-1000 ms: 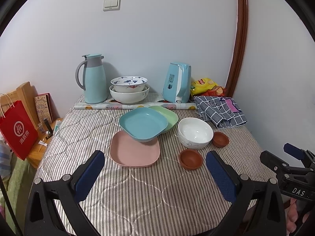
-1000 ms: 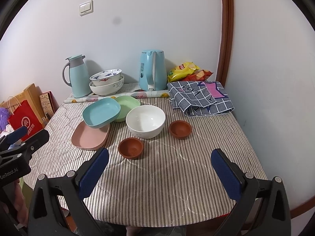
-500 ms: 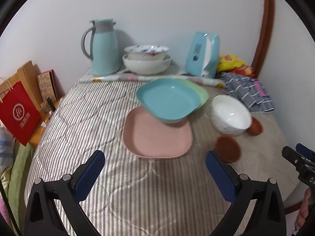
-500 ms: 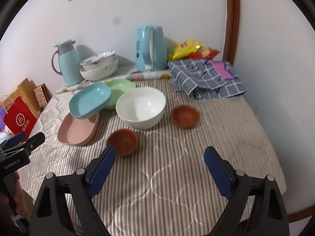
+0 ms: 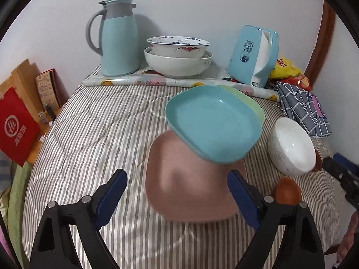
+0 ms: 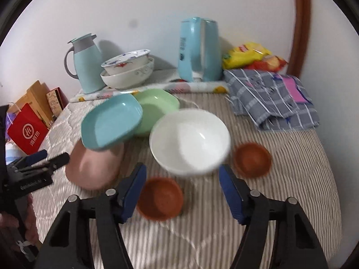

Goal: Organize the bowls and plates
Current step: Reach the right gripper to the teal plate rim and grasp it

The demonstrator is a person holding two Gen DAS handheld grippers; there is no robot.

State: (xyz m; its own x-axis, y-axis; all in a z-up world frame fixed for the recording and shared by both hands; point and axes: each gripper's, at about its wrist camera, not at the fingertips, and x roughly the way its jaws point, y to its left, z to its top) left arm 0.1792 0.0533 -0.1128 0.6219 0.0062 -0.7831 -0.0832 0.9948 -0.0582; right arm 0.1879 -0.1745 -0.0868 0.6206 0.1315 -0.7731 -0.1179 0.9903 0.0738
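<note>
Pink square plastic plate [image 5: 190, 190] at lower centre: we approach it, left gripper [image 5: 177, 192] closing, empty; right gripper [image 6: 181, 190] closing emptily around brown clay bowl [image 6: 159, 198]. Next: clamp rims.

A teal jug [image 5: 117, 38] and blue kettle [image 5: 254, 55] stand by the wall, beside a checked cloth [image 6: 273, 99] and snack bags [image 6: 251, 56].

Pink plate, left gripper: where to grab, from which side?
Take the pink plate by its near rim, coming in low from the camera side. It lies flat on the striped cloth, and the blue plate overlaps its far edge, so only the near and left rims are free. The left gripper, jaws closing, holds nothing yet.
</note>
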